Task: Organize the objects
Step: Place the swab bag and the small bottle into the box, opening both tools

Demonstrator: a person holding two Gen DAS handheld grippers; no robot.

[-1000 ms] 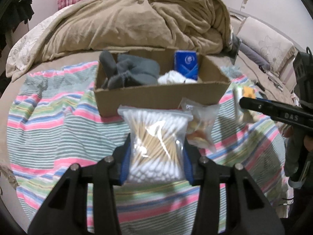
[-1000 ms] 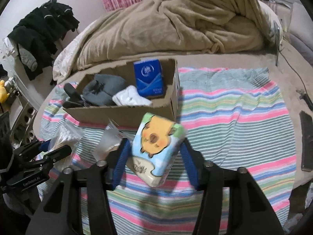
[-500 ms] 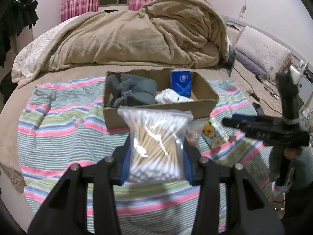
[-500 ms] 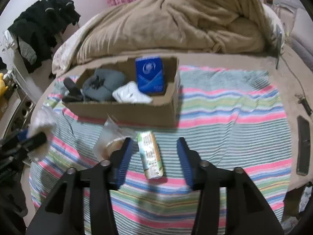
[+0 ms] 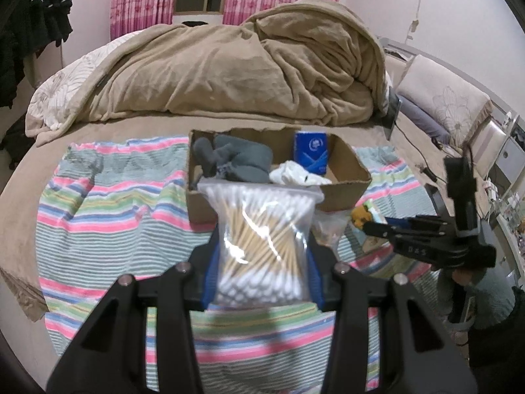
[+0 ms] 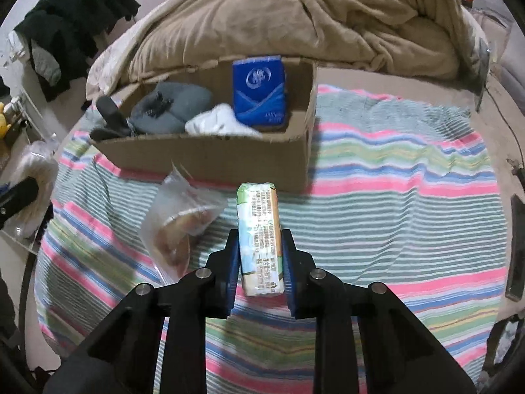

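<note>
My left gripper (image 5: 262, 262) is shut on a clear bag of cotton swabs (image 5: 262, 239) and holds it up in front of the cardboard box (image 5: 344, 193). My right gripper (image 6: 261, 259) is shut on the narrow sides of a tissue pack (image 6: 261, 239), low over the striped blanket (image 6: 393, 213). The box (image 6: 213, 157) holds grey cloth (image 6: 170, 111), a white cloth (image 6: 220, 123) and a blue pack (image 6: 259, 90). A clear bag with round brownish things (image 6: 180, 223) lies on the blanket left of the tissue pack.
A heaped tan duvet (image 5: 229, 65) lies behind the box. Dark clothes (image 6: 75, 16) hang at the left. A dark flat object (image 6: 516, 246) lies at the blanket's right edge. The right gripper also shows in the left wrist view (image 5: 377, 226).
The right gripper let go of the tissue pack, which lay on the blanket, then closed on its narrow sides. The left gripper drew back and up with the cotton swabs.
</note>
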